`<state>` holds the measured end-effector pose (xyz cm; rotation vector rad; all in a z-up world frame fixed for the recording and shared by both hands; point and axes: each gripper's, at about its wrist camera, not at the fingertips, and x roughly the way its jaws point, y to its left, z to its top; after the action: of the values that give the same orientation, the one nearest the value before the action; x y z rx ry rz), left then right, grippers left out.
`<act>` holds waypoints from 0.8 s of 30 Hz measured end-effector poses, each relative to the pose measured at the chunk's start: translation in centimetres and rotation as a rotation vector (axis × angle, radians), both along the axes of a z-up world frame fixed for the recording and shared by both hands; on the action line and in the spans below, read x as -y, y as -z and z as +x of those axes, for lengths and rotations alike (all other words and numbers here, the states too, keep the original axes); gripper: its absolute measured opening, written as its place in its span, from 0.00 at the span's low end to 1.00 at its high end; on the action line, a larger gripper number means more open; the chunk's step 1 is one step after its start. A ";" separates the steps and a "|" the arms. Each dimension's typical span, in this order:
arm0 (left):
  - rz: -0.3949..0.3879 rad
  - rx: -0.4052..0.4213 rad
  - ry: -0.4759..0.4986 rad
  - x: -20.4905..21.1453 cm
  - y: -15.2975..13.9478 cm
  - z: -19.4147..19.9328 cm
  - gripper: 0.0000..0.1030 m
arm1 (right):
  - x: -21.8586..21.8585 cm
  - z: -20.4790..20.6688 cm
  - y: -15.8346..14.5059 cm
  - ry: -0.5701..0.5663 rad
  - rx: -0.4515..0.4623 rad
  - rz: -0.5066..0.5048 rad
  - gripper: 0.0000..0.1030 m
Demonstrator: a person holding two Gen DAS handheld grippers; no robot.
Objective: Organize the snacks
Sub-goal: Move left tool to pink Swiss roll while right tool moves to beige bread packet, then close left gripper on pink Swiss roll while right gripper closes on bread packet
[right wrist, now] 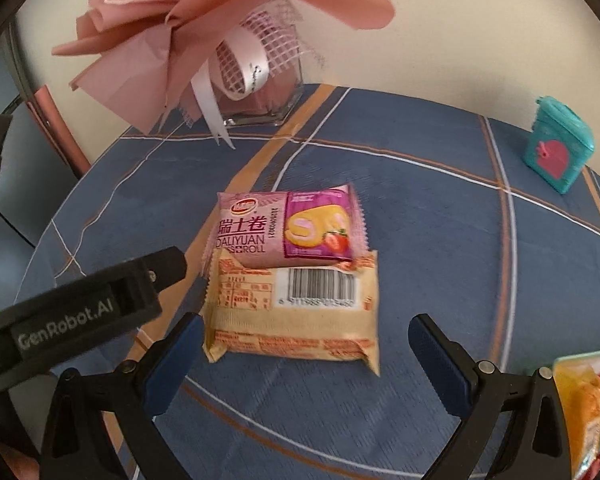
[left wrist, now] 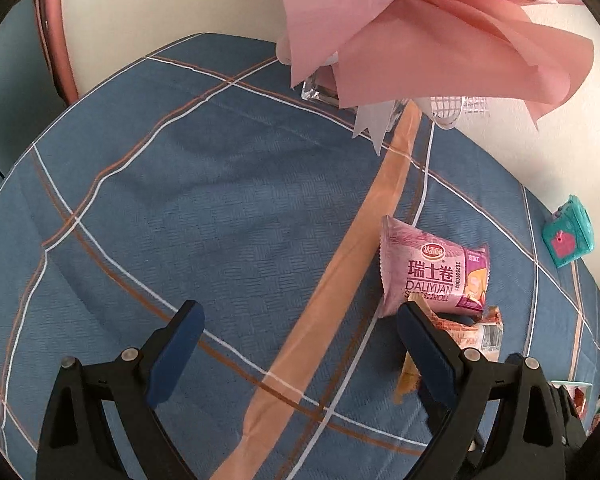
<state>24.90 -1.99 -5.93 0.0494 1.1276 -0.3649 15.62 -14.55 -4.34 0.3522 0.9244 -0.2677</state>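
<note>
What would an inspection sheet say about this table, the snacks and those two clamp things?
Surface: blue checked tablecloth, round table.
Job's things: pink Swiss roll pack overlapping the far edge of the beige snack pack; more snack packs at the right edge.
Clutter: pink bouquet in a glass vase; teal box.
Grippers: left gripper open, empty; right gripper open, empty, near the beige pack.
Cables: nothing seen.
Surroundings: pale wall.

In the left wrist view, the beige snack pack [left wrist: 476, 332] was largely hidden behind the right finger of the left tongs [left wrist: 300, 344]. In the right wrist view, the orange packets [right wrist: 588, 408] were cut off at the edge, and the beige pack's small print was blurred.
</note>
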 end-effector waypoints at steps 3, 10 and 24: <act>-0.001 0.013 0.005 0.2 0.2 0.2 0.94 | 0.0 0.4 0.5 -0.001 0.012 -0.006 1.00; -0.030 0.017 0.006 0.7 0.5 0.6 0.94 | 1.1 0.3 1.0 0.020 0.024 0.000 1.00; -0.054 -0.019 0.065 4.7 0.4 1.2 0.94 | 5.5 -1.1 1.1 0.103 0.044 0.066 0.80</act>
<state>26.07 -6.65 -6.34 0.0347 1.1362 -0.4547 14.47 -20.01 -5.48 0.4651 0.8744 -0.3231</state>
